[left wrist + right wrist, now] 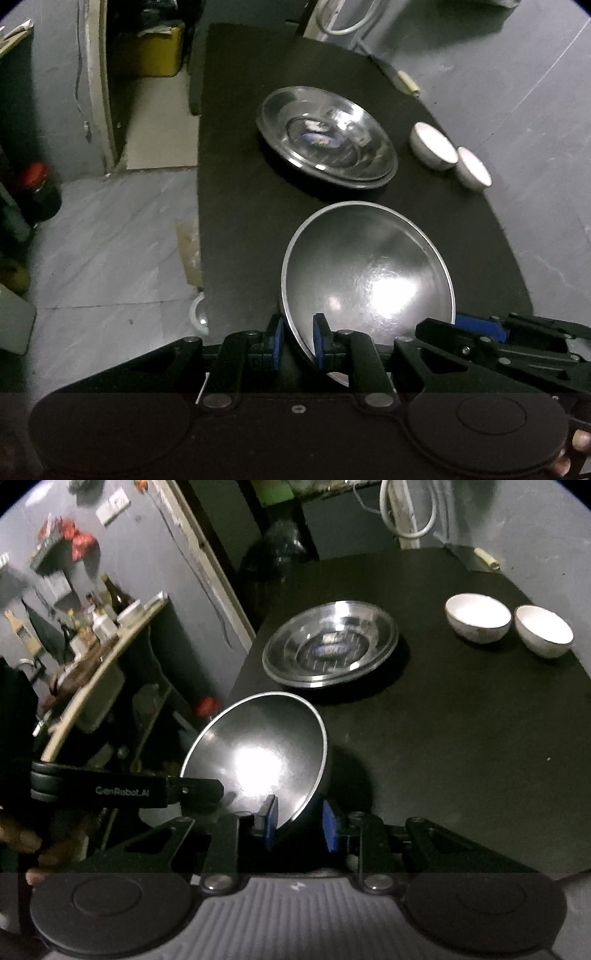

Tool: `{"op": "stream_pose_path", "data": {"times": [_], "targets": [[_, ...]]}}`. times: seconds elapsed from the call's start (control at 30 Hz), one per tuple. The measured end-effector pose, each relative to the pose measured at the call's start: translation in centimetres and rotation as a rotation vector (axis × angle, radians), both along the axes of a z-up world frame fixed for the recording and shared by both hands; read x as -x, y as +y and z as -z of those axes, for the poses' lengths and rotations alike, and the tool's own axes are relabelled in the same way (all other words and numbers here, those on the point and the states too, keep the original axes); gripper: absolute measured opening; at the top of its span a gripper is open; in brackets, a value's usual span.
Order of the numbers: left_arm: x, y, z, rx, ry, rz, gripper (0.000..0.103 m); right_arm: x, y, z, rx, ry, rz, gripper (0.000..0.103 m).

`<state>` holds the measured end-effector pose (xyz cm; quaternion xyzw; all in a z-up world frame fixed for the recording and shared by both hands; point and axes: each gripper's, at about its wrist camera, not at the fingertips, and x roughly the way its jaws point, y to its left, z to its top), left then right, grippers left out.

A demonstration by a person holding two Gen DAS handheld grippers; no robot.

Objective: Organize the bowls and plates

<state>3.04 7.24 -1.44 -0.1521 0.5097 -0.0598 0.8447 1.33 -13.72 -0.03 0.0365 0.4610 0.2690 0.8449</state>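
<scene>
A steel plate [369,273] is held tilted above the near end of the black table [236,177]. My left gripper [298,341] is shut on its left rim. My right gripper [300,821] is shut on its right rim; the plate also shows in the right wrist view [258,753]. A stack of steel plates [327,136] lies flat further back on the table, also seen in the right wrist view [330,642]. Two white bowls [432,146] [474,173] stand side by side at the table's right edge, upright, seen too in the right wrist view [478,616] [543,629].
The table is narrow with floor on both sides [110,236]. A cluttered shelf with bottles [96,627] stands to the left. A dark jar with a red lid [35,192] sits on the floor at left. A white hose [410,513] hangs behind the table.
</scene>
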Motion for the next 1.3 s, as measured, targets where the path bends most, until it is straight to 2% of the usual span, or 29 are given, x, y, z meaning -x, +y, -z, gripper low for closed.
{"op": "stream_pose_path", "data": {"times": [0.4, 0.6, 0.67, 0.8, 0.87, 0.97, 1.03, 1.17, 1.3], "targets": [[-0.4, 0.3, 0.7, 0.0, -0.006, -0.007, 0.02, -1.0, 0.8, 0.5, 0.029, 0.006, -0.006, 0.029], [0.6, 1.0, -0.2, -0.007, -0.057, -0.037, 0.052, -0.5, 0.4, -0.2, 0.052, -0.04, 0.025, 0.042], [1.5, 1.4, -0.9, -0.012, -0.089, -0.053, 0.071, -0.1, 0.1, -0.7, 0.063, -0.07, 0.039, 0.055], [3.7, 2.5, -3.1, -0.036, -0.192, -0.094, 0.091, 1.2, -0.9, -2.4, 0.077, -0.16, 0.066, 0.072], [4.8, 3.0, -4.4, -0.053, -0.259, -0.125, 0.1, 2.1, -1.3, -3.6, 0.073, -0.192, 0.091, 0.084], [6.0, 3.3, -6.0, -0.065, -0.33, -0.158, 0.102, 3.5, -2.0, -5.7, 0.057, -0.238, 0.111, 0.097], [6.3, 3.3, -7.0, -0.07, -0.347, -0.175, 0.102, 4.2, -2.4, -7.0, 0.062, -0.254, 0.122, 0.102], [6.7, 3.0, -8.9, -0.086, -0.377, -0.191, 0.102, 5.0, -2.8, -9.4, 0.083, -0.271, 0.131, 0.103], [7.0, 2.3, -10.9, -0.051, -0.432, -0.196, 0.102, 5.6, -2.7, -11.9, 0.151, -0.338, 0.124, 0.103]]}}
